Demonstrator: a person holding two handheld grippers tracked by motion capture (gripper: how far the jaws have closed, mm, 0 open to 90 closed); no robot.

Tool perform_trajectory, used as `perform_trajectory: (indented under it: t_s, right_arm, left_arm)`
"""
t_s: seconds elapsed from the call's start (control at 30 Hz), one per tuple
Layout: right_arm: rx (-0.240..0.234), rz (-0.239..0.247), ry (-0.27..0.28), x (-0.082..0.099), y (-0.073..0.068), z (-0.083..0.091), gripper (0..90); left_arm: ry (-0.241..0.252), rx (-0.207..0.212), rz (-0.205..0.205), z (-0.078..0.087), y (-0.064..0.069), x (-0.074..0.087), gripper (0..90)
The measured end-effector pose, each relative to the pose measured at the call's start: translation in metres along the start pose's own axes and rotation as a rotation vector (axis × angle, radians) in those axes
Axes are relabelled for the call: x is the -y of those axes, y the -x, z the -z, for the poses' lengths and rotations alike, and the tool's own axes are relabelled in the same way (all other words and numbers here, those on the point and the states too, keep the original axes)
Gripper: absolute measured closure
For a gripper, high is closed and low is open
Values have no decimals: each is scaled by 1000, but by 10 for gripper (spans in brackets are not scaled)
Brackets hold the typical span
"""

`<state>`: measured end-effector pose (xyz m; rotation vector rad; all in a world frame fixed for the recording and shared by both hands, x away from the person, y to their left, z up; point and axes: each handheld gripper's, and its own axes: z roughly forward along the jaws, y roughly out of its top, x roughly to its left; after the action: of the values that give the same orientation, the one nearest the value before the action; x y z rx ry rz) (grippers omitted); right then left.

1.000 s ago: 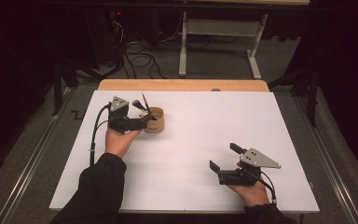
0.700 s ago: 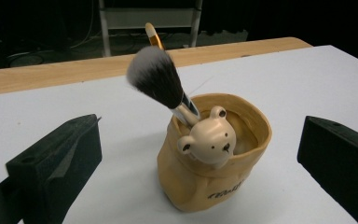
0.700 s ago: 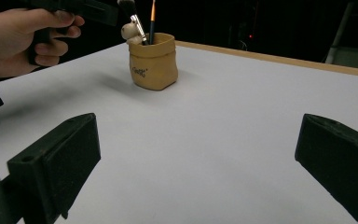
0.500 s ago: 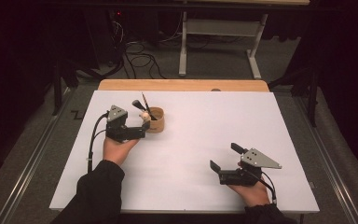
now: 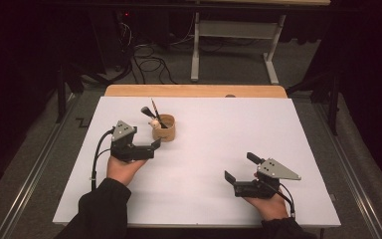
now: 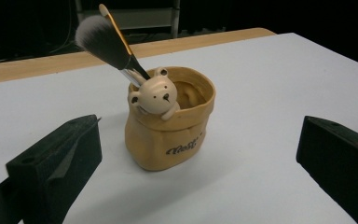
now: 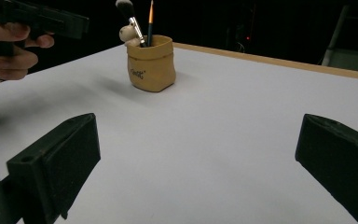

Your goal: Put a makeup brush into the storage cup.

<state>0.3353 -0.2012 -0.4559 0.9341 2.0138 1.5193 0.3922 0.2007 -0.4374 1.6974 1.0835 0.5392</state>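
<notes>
I work in what looks like a lab or recording studio. My table [image 5: 298,129] has a plain white top with a wooden edge at its far side. Beyond the table, loose cables [image 5: 149,55] lie on a grey floor [image 5: 238,74] beside a metal desk frame [image 5: 234,45], and darkness surrounds it all.

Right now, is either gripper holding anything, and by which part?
Nothing is held. The left gripper is open beside the bear cup; the right gripper is open over bare table.
</notes>
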Motion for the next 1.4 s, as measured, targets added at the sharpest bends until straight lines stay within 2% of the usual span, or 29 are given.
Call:
perform_trajectory:
  t_s: [0.3, 0.5, 0.6, 0.73, 0.8, 0.87, 0.97, 1.1, 1.4]
  right_arm:
    - [1, 4, 2, 0, 1, 1, 3]
    - [5, 4, 0, 0, 1, 1, 3]
    - [5, 3, -1, 0, 1, 1, 3]
    - [4, -2, 0, -1, 0, 2, 3]
    - [7, 3, 4, -1, 0, 2, 3]
    - [11, 5, 4, -1, 0, 3, 3]
    - [16, 3, 6, -2, 1, 4, 3]
    - [33, 2, 14, -3, 3, 8, 2]
    - [74, 22, 14, -3, 11, 24, 2]
  left_arm:
    - [11, 30, -14, 13, 11, 7, 8]
    - [27, 50, -29, 27, 16, 15, 8]
    - [30, 60, -53, 35, 19, 21, 8]
    - [21, 81, -60, 46, 21, 31, 8]
    - [6, 81, -88, 51, 22, 37, 6]
    - [-4, 91, -103, 55, 22, 43, 3]
    - [3, 106, -88, 61, 19, 50, 3]
    - [20, 96, -116, 68, 18, 52, 3]
    - [38, 109, -97, 73, 12, 53, 3]
